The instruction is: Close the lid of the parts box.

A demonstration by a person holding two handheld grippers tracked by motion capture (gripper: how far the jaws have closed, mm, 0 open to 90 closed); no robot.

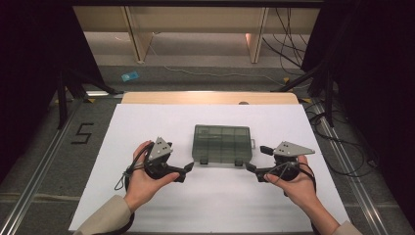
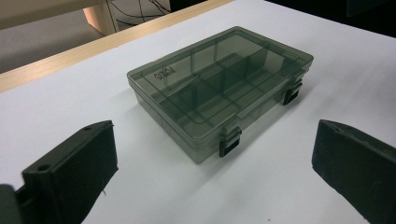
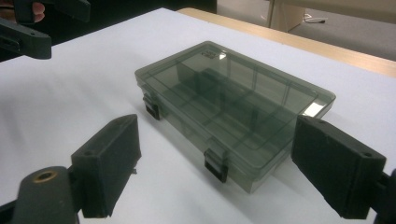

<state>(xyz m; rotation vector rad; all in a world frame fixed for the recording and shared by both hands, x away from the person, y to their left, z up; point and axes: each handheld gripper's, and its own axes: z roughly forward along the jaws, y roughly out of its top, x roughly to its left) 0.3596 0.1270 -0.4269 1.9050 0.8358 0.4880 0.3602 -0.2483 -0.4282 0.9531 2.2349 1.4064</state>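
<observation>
1. The high view shows a smoked-grey plastic compartment box (image 1: 222, 144) lying flat and closed on the white table cover (image 1: 147, 122), with the left gripper (image 1: 187, 168) just beside its near-left corner and the right gripper (image 1: 248, 166) just beside its near-right corner – neither touching it.
2. The left gripper view adds detail: two black latches (image 2: 230, 142) on the box's front edge, both fastened, inner dividers visible through the lid, and embossed lettering too small to read.
3. The right gripper view shows the same box (image 3: 233, 109) from the opposite corner, with a bright glare patch on the lid and the left gripper (image 3: 32, 23) at the top left.
4. Both grippers' jaws stand wide apart – nothing is between them.
</observation>
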